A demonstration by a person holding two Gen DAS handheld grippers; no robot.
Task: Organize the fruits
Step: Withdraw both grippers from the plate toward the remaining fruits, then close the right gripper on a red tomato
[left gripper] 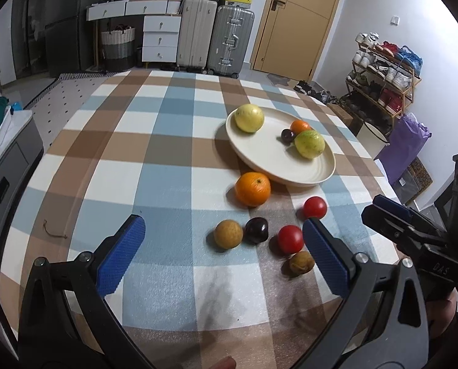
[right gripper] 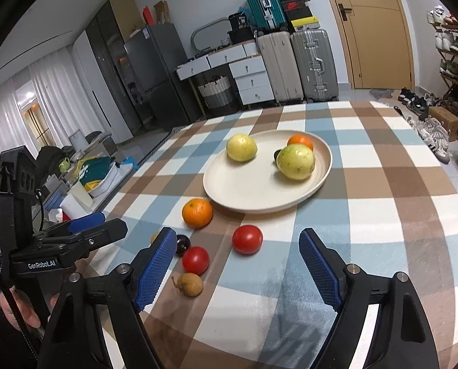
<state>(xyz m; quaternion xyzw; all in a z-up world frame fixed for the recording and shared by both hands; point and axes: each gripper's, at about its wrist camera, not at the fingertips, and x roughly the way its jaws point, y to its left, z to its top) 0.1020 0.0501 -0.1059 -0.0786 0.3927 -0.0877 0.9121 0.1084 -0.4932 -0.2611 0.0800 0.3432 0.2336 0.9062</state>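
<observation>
Checked tablecloth [left gripper: 173, 141] over the table, cream plate [left gripper: 278, 160] set right of centre, suitcases [right gripper: 296, 64] and a door at the back.
We hold the left gripper [left gripper: 224, 253] and the right gripper [right gripper: 238, 269] above the near edge, both with fingers spread wide and nothing between them. On the plate we see two yellow-green fruits [right gripper: 295, 161], a small orange [right gripper: 301, 141] and a dark plum [left gripper: 287, 136]. Off the plate: a large orange [left gripper: 252, 188] touching its rim, two red tomatoes [right gripper: 247, 239], a dark cherry-like fruit [left gripper: 256, 230] and two brown longans [left gripper: 228, 233], loosely clustered near the grippers.
</observation>
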